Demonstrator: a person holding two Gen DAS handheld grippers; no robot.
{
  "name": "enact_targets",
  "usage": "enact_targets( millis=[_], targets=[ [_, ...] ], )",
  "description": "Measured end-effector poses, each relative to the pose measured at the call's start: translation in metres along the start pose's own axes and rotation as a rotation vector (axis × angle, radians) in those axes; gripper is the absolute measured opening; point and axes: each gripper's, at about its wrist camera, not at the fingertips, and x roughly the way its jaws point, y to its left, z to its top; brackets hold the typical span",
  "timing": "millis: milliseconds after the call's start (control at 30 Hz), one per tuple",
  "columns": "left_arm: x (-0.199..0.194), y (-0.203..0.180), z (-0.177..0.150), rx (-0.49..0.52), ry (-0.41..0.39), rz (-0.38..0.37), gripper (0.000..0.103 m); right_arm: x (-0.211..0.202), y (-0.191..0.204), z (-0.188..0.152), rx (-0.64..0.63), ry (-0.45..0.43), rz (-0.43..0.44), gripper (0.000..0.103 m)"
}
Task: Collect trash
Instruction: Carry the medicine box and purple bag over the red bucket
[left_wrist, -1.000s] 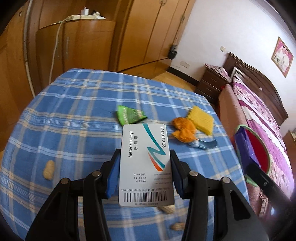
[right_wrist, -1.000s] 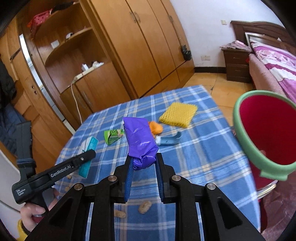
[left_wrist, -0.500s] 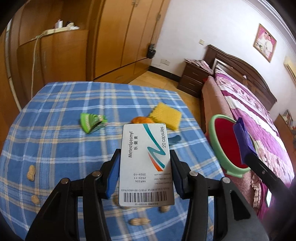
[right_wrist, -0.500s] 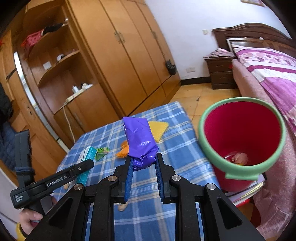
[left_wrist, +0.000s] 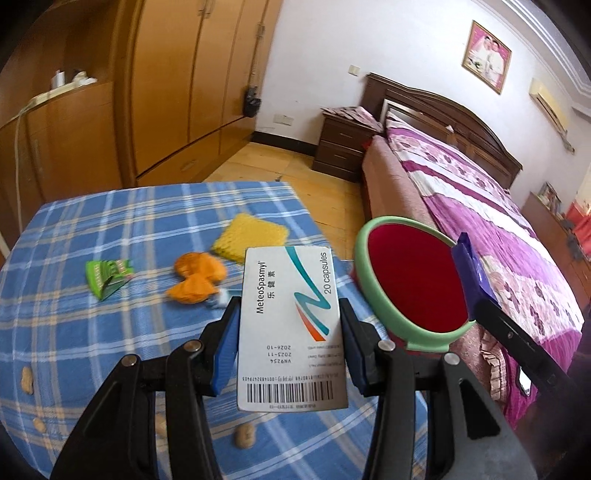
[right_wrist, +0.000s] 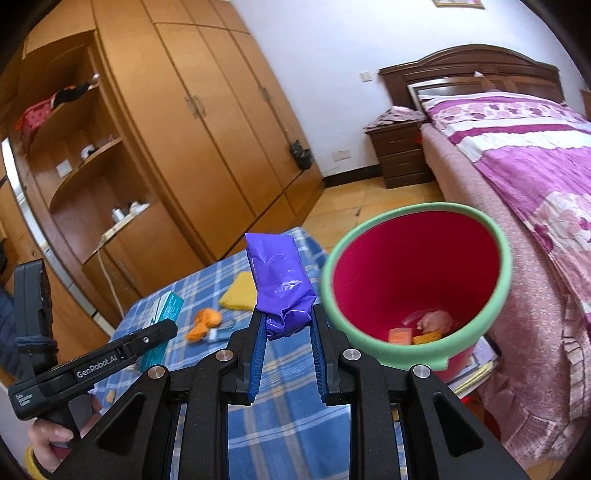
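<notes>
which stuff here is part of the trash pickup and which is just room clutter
Job:
- medicine box in the left gripper
- purple wrapper in the right gripper
- red bin
- green wrapper, orange peel, yellow foam, peanut shells on the table

Lying about:
- bed
- nightstand
- wardrobe

A: Where do the 2 wrist views look from?

B: Each looks forward and down along its own fingers, close above the blue checked tablecloth (left_wrist: 110, 221).

A: Shared?

B: The green-rimmed red bin (left_wrist: 373, 295) (right_wrist: 502, 258), bed, wardrobe.
</notes>
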Motion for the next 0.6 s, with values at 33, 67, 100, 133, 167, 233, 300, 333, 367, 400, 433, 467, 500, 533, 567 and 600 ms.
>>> enact_targets(
  millis=[33,67,100,133,167,233,300,333,367,400,433,467,500,533,567,600],
  targets=[
    [0.001,-0.003,0.001,0.005,0.001,-0.004,0.051,-0.001,-0.005,0.0,0.008,-0.006,-0.01,0.023],
    [0.003,-0.007,0.003,0.012,0.0,-0.01,0.051,-0.001,-0.008,0.001,0.013,-0.01,-0.016,0.023],
    [0.005,-0.01,0.004,0.016,-0.001,-0.014,0.051,-0.001,-0.013,0.002,0.022,-0.013,-0.023,0.023],
    [0.008,-0.014,0.006,0.021,-0.001,-0.021,0.051,-0.001,-0.018,0.003,0.029,-0.015,-0.029,0.023],
    [0.011,-0.019,0.007,0.026,0.0,-0.033,0.051,-0.001,-0.02,0.003,0.034,-0.017,-0.034,0.023],
    [0.017,-0.029,0.009,0.04,0.004,-0.052,0.051,0.0,-0.029,0.005,0.049,-0.02,-0.05,0.023],
    [0.023,-0.038,0.011,0.055,0.007,-0.063,0.051,0.002,-0.038,0.006,0.063,-0.021,-0.06,0.023],
    [0.027,-0.041,0.013,0.062,0.009,-0.067,0.051,0.002,-0.043,0.007,0.07,-0.021,-0.065,0.023],
    [0.031,-0.046,0.014,0.07,0.011,-0.07,0.051,0.002,-0.05,0.006,0.079,-0.021,-0.072,0.023],
    [0.034,-0.05,0.015,0.075,0.011,-0.071,0.051,0.003,-0.053,0.006,0.085,-0.021,-0.077,0.023],
    [0.039,-0.055,0.016,0.083,0.012,-0.073,0.051,0.004,-0.058,0.006,0.094,-0.021,-0.086,0.023],
    [0.043,-0.059,0.017,0.09,0.014,-0.076,0.051,0.005,-0.062,0.006,0.098,-0.021,-0.093,0.023],
    [0.046,-0.063,0.017,0.096,0.017,-0.08,0.051,0.006,-0.067,0.007,0.103,-0.021,-0.104,0.023],
    [0.051,-0.066,0.018,0.103,0.022,-0.085,0.051,0.007,-0.071,0.007,0.107,-0.022,-0.113,0.023],
    [0.056,-0.071,0.019,0.11,0.028,-0.091,0.051,0.008,-0.076,0.008,0.113,-0.022,-0.123,0.023],
    [0.059,-0.074,0.019,0.115,0.03,-0.095,0.051,0.008,-0.08,0.009,0.12,-0.022,-0.13,0.023]
  ],
)
